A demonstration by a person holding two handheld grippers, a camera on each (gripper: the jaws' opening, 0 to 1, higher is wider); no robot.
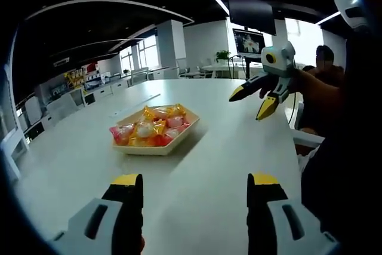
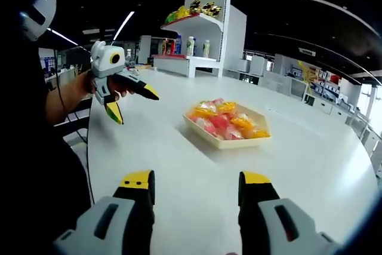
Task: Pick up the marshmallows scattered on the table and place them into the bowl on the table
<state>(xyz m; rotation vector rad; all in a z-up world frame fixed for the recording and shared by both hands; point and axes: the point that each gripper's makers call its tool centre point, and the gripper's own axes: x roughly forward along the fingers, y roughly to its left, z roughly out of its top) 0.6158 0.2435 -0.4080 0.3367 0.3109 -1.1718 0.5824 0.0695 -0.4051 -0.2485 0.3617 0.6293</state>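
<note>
A shallow cream bowl sits mid-table, heaped with wrapped marshmallows in pink, orange and yellow wrappers. My left gripper hovers open over the bare white table, short of the bowl, nothing between its yellow-tipped jaws. Held in a hand at the upper right, the right gripper hangs open above the table. In the right gripper view the same bowl with its marshmallows lies ahead, slightly right. The right gripper is open and empty there. The left gripper shows open at the left.
A person sits past the table's far right edge, near a monitor. A white shelf unit with packaged goods stands beyond the table. Desks and chairs line the room's left side.
</note>
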